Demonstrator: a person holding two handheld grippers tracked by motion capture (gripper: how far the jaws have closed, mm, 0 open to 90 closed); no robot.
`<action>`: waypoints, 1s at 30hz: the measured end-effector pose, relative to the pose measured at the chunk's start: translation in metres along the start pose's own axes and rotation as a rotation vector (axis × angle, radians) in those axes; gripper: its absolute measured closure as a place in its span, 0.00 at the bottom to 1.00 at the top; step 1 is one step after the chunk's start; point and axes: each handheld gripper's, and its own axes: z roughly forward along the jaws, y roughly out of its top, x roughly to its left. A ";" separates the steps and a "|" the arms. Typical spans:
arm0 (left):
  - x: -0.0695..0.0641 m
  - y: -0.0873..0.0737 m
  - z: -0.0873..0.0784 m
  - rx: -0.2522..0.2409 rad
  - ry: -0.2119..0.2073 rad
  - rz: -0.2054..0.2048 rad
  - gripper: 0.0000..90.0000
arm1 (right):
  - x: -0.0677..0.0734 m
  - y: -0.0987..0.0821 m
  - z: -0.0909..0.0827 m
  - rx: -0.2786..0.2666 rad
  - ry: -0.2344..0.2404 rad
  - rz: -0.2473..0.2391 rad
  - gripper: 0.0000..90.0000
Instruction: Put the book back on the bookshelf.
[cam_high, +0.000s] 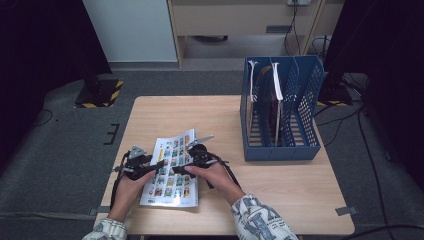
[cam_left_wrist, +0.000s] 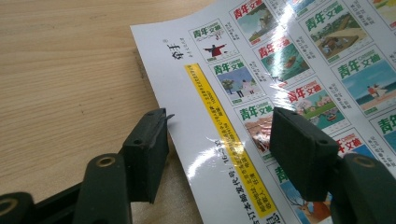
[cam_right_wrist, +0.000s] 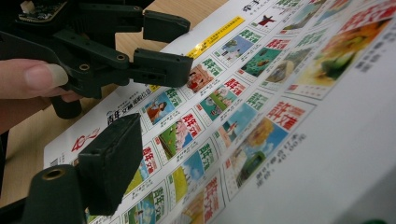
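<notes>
A glossy magazine (cam_high: 172, 172) with rows of small cover pictures lies on the wooden table (cam_high: 280, 185), near its front left. My left gripper (cam_high: 156, 167) is at the magazine's left edge. In the left gripper view its jaws stand open (cam_left_wrist: 219, 119), one over the wood and one over the cover (cam_left_wrist: 280, 60). My right gripper (cam_high: 181, 169) is at the magazine's right side. In the right gripper view one finger (cam_right_wrist: 112, 163) hangs just above the cover (cam_right_wrist: 243, 107), the page rises close at the right and hides the other finger, and the left gripper (cam_right_wrist: 187, 44) is opposite.
A blue slotted file rack (cam_high: 280, 150) stands on the table's right side with a couple of thin upright books (cam_high: 276, 85) in it. The person's hands and patterned sleeve (cam_high: 260, 220) come in from the front edge. Bare wood lies behind the magazine.
</notes>
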 end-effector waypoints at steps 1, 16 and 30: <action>0.000 0.000 0.000 0.000 0.001 -0.001 0.41 | 0.001 0.000 0.001 0.004 -0.003 0.006 0.20; 0.005 0.002 -0.004 0.003 0.003 -0.012 0.41 | -0.006 0.004 -0.006 -0.016 -0.050 0.103 0.63; 0.001 0.011 -0.016 -0.099 0.020 -0.025 0.23 | 0.004 0.011 -0.023 -0.097 -0.095 0.012 0.76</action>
